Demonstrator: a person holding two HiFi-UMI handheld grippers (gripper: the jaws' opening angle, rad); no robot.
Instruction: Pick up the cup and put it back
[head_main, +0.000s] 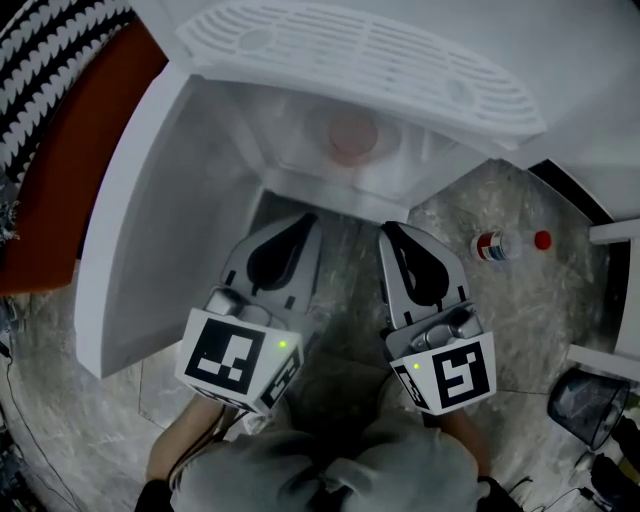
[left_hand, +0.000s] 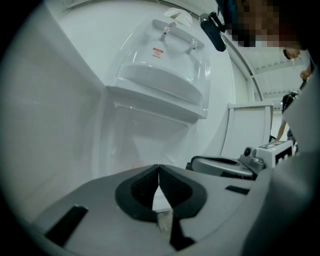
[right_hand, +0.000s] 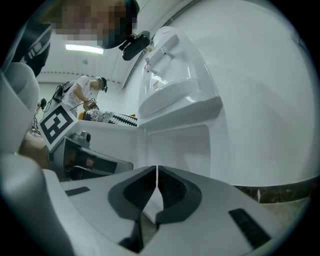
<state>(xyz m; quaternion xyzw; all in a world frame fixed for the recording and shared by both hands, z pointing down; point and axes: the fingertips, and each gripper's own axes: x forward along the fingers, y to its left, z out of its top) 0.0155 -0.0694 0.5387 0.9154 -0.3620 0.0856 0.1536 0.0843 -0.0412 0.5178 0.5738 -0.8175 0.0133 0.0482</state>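
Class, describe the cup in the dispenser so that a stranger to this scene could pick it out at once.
Find the white water dispenser filling the upper half of the head view. Look into its recess under the ribbed top panel: the cup sits there. It is the only round, pale pinkish shape against all that white.

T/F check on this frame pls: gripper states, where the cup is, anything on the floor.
1. The left gripper is shut with nothing between its jaws. True.
2. The right gripper holds the cup. False: it is shut and empty; the cup sits in the water dispenser's alcove.
3. A bottle is on the floor right of the grippers. True.
4. Both grippers point away from the dispenser. False: both point toward it.
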